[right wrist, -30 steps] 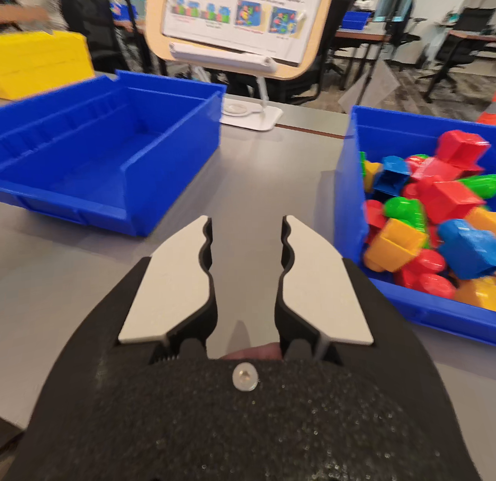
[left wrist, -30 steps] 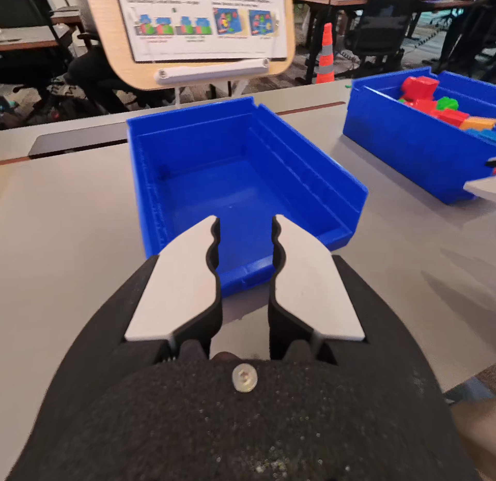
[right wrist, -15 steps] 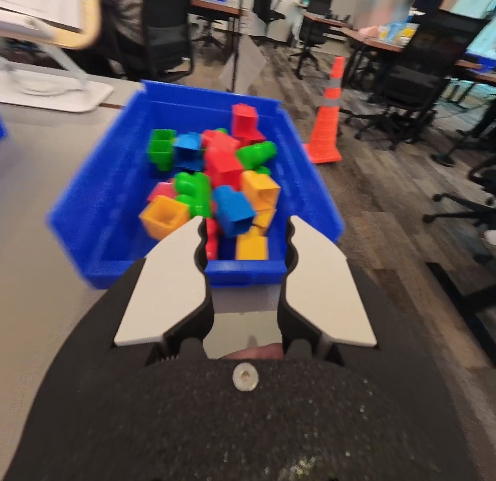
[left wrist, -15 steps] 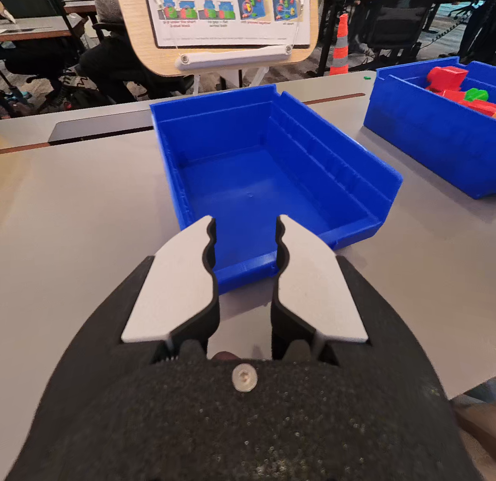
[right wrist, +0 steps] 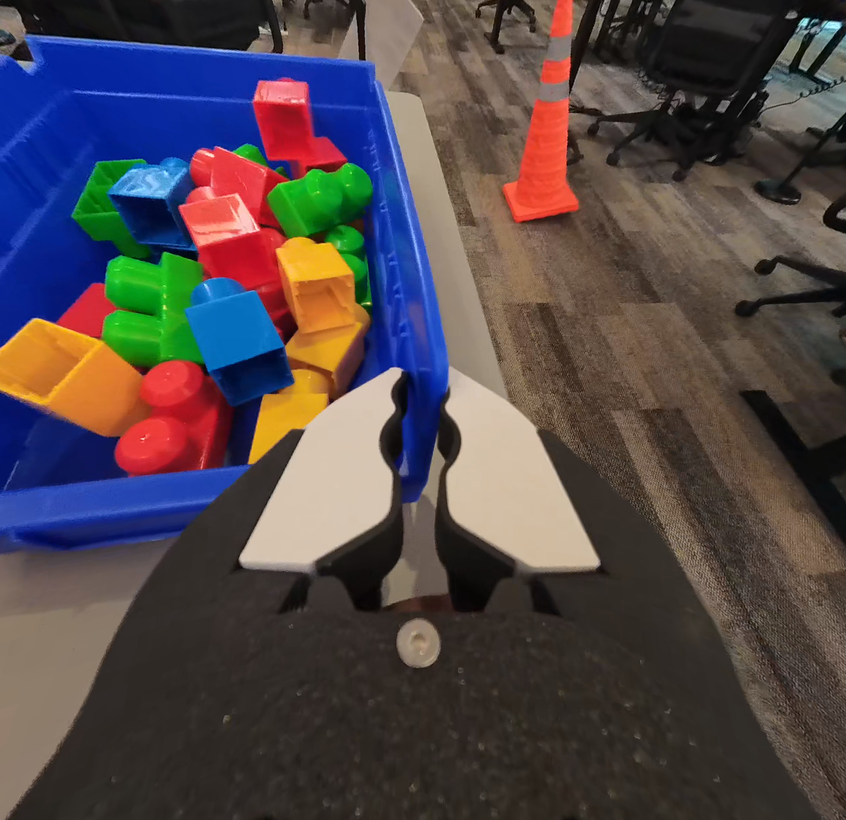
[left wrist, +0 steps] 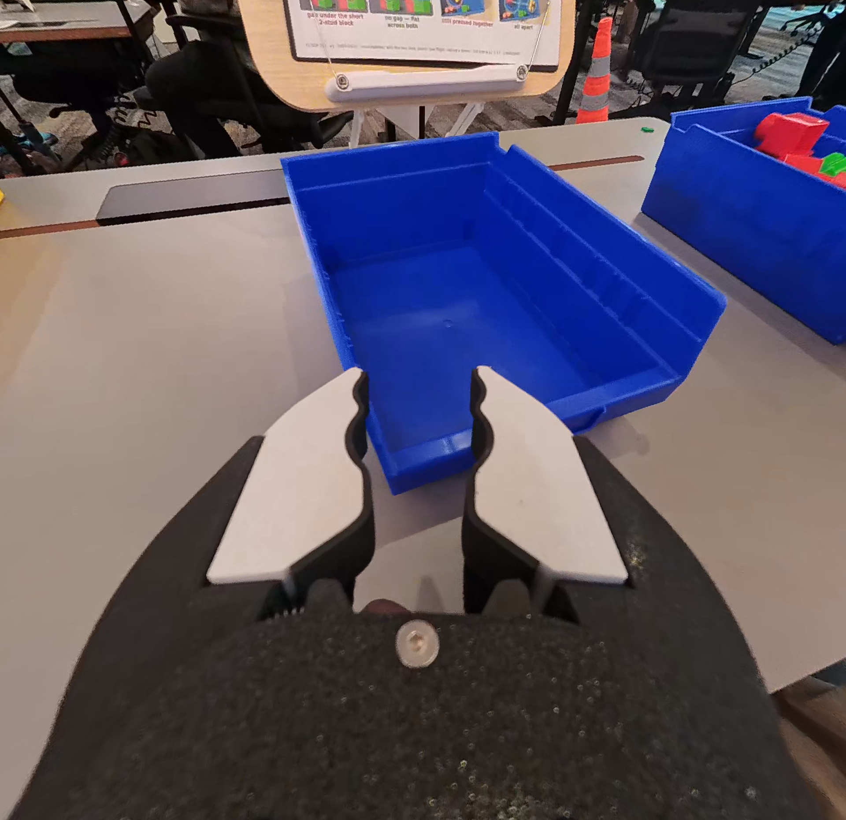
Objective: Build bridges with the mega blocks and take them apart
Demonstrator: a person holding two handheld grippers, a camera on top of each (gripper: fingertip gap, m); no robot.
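Note:
A blue bin (right wrist: 403, 230) holds several loose mega blocks, among them a blue one (right wrist: 233, 336), a yellow one (right wrist: 316, 285), a green one (right wrist: 320, 198) and a red one (right wrist: 284, 116). My right gripper (right wrist: 423, 381) straddles this bin's right wall near the front corner, with its jaws drawn in close on the wall. In the left wrist view the same bin (left wrist: 732, 230) shows at the far right. My left gripper (left wrist: 417, 377) is open and empty, just above the near edge of an empty blue bin (left wrist: 618, 267).
Both bins stand on a grey table (left wrist: 137, 340). A wooden instruction board on a white stand (left wrist: 412, 84) rises behind the empty bin. The table's right edge lies just past the block bin. An orange cone (right wrist: 547, 125) and office chairs stand on the floor beyond. About 60 cm separates my left fingertips from my right.
My right gripper swung right from the table middle to the block bin and closed its jaws over the bin's right wall. My left gripper drew back slightly and stayed open.

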